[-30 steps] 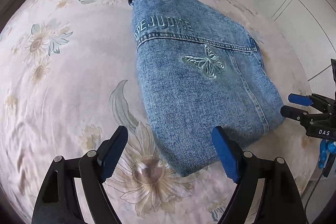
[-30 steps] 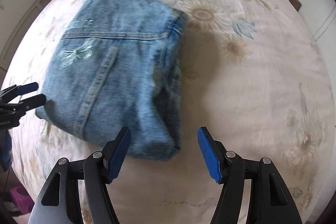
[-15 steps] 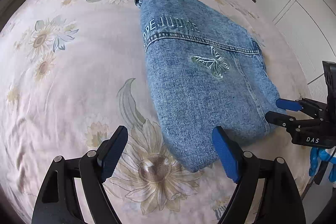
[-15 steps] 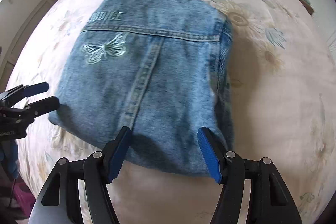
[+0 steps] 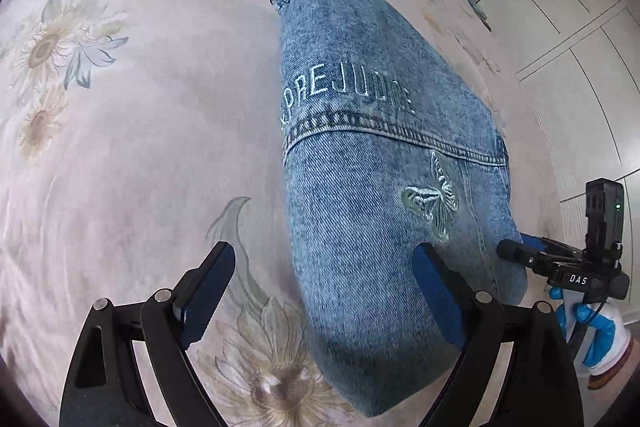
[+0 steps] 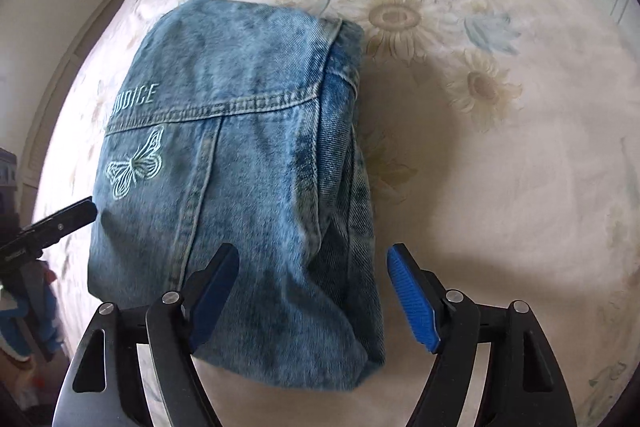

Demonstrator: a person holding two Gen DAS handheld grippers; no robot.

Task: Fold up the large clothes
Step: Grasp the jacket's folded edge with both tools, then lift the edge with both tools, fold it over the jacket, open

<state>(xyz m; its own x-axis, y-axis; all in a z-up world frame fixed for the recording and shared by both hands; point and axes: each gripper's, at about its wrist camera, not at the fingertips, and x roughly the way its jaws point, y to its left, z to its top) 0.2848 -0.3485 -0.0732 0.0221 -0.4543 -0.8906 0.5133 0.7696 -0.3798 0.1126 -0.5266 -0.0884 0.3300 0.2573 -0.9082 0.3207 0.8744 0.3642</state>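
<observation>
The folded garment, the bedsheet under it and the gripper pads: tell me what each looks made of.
Folded garment: looks like stonewashed blue denim, with a visible diagonal weave, mottled fading, doubled stitching and an embroidered butterfly.
Bedsheet: apparently a soft, matte printed fabric, pale with flowers and fine wrinkles.
Pads: probably ribbed blue rubber or plastic on black, seemingly plastic arms; the exact material is unclear.
</observation>
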